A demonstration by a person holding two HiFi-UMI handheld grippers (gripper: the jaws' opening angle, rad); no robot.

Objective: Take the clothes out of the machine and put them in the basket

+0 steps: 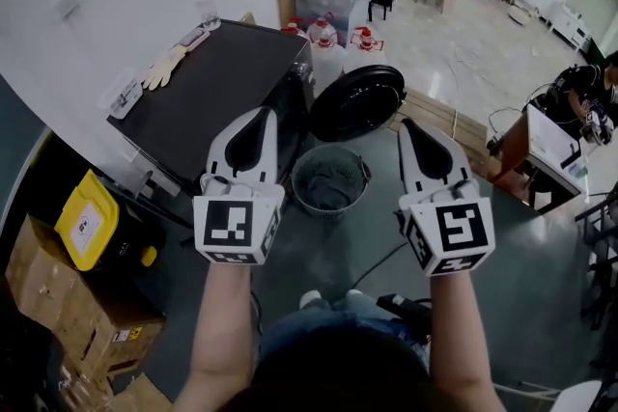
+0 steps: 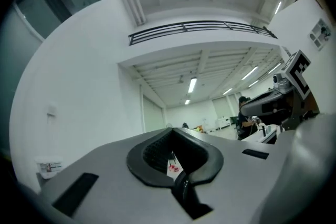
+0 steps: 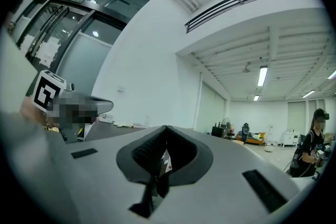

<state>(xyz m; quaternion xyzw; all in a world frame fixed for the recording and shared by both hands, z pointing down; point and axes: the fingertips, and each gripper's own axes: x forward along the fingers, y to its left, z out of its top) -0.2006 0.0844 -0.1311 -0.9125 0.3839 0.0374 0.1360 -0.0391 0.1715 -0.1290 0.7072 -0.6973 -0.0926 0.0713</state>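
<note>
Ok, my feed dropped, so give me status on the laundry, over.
Left gripper shut, empty; right gripper shut, empty. Grey clothes in basket by machine, door open. Nothing between grippers and basket.

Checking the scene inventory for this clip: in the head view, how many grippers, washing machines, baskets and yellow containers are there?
Grippers: 2, left gripper and right gripper
Washing machine: 1
Basket: 1
Yellow container: 1
Total: 5

You stand on a grey floor (image 1: 541, 256). The black machine (image 1: 212, 92) sits on it, with the round basket (image 1: 295, 180) of grey clothes (image 1: 330, 190) just below its open door (image 1: 357, 101). Cardboard boxes (image 1: 58, 299) and a yellow container (image 1: 92, 222) lie at your left, and white jugs (image 1: 323, 34) stand behind the machine.
</note>
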